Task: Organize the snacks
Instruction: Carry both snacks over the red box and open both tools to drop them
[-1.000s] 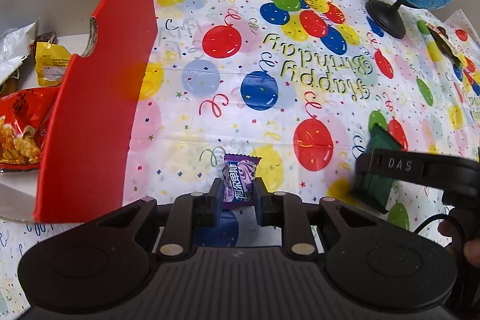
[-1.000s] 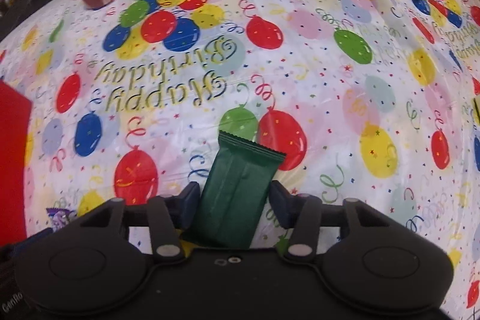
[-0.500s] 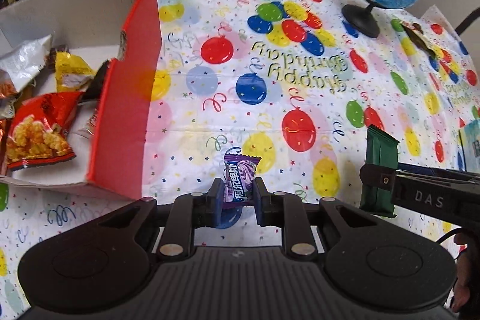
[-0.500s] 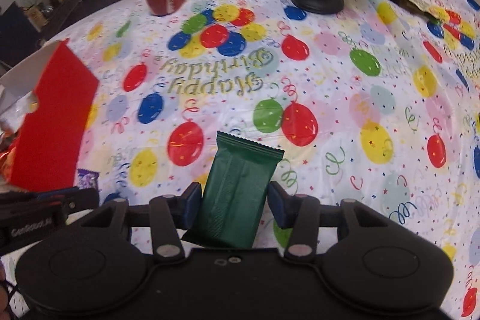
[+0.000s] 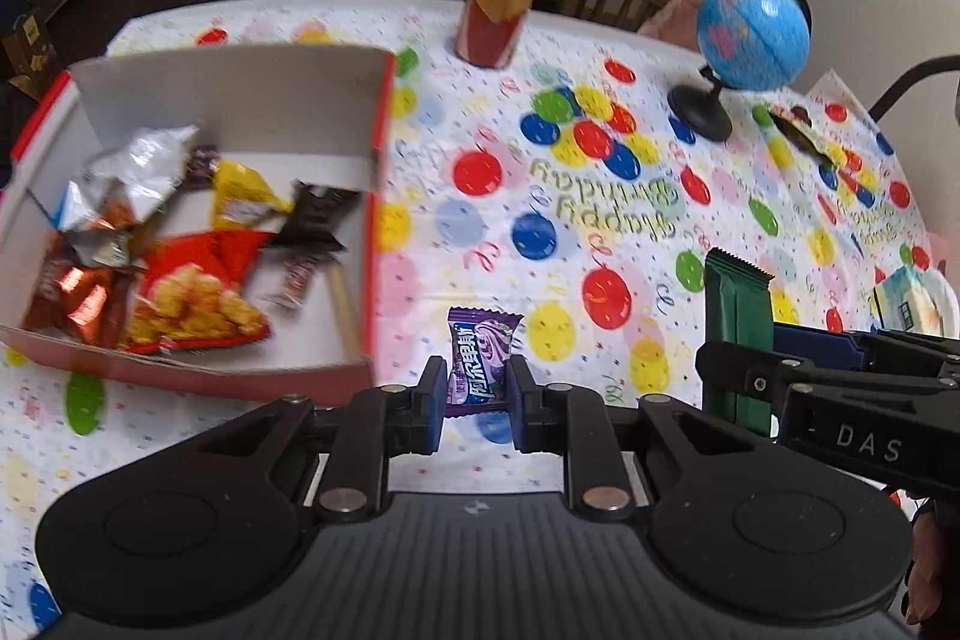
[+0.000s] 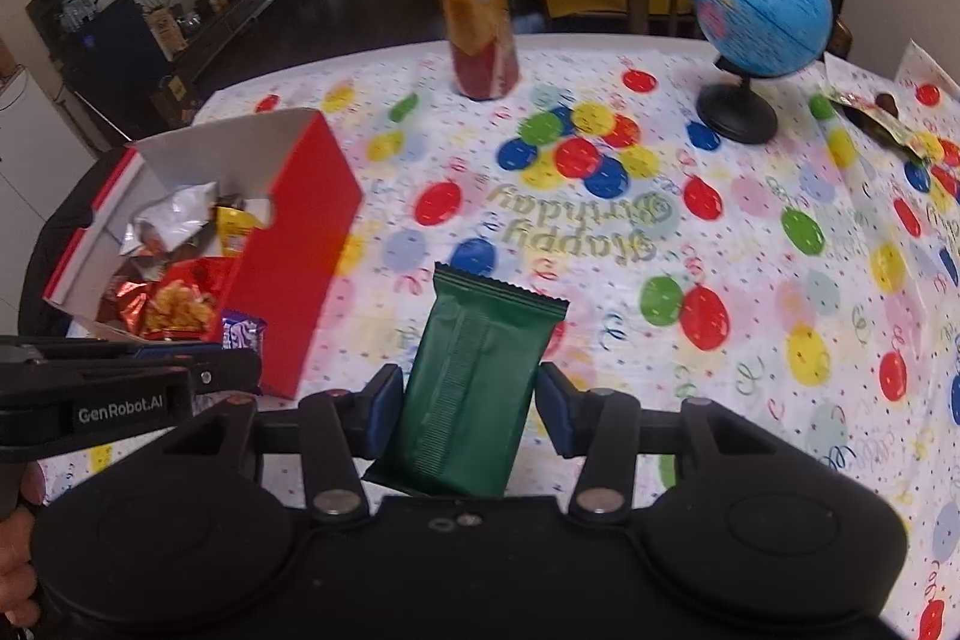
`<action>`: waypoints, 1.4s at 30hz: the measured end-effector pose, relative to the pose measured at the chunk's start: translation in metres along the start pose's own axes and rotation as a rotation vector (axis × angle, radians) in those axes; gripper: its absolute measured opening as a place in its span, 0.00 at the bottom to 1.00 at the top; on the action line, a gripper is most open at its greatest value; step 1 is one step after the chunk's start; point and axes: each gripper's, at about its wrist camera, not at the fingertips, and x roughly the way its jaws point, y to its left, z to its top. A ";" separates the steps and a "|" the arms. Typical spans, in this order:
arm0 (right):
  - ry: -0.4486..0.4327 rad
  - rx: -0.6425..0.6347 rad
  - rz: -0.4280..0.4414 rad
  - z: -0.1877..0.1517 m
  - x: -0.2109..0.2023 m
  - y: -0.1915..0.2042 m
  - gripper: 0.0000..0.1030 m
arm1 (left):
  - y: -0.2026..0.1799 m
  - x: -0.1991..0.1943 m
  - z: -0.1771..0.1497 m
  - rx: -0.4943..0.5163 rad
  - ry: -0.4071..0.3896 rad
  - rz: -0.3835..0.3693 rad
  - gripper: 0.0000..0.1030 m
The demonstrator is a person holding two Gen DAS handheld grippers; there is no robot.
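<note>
My left gripper (image 5: 478, 403) is shut on a small purple candy wrapper (image 5: 480, 364), held above the balloon tablecloth just right of the red box (image 5: 372, 196). That box, white inside, holds several snack packets, among them a red popcorn bag (image 5: 192, 298). My right gripper (image 6: 468, 415) is shut on a dark green snack bar (image 6: 474, 376) that stands upright between the blue pads. The green bar (image 5: 735, 316) also shows at the right of the left wrist view. In the right wrist view, the red box (image 6: 300, 244) lies to the left, with the purple candy (image 6: 242, 331) beside it.
A bottle of orange-red drink (image 5: 498, 4) stands at the table's far side. A blue globe (image 5: 753, 34) on a black stand is at the far right. A dark wrapper (image 6: 882, 124) lies near the right edge, and wooden chairs stand behind the table.
Both grippers have risen with their snacks still held. The views have pulled back, and the inside of the red box has come into sight at the left.
</note>
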 end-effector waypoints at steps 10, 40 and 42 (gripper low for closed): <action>-0.030 -0.073 0.032 0.015 -0.002 0.068 0.45 | 0.059 -0.038 0.015 -0.013 -0.055 0.031 0.20; 0.035 -0.156 0.020 0.070 0.102 0.194 0.45 | 0.221 -0.013 0.069 -0.071 -0.016 0.135 0.20; 0.050 -0.163 0.019 0.074 0.114 0.198 0.45 | 0.224 -0.005 0.078 -0.067 -0.012 0.144 0.20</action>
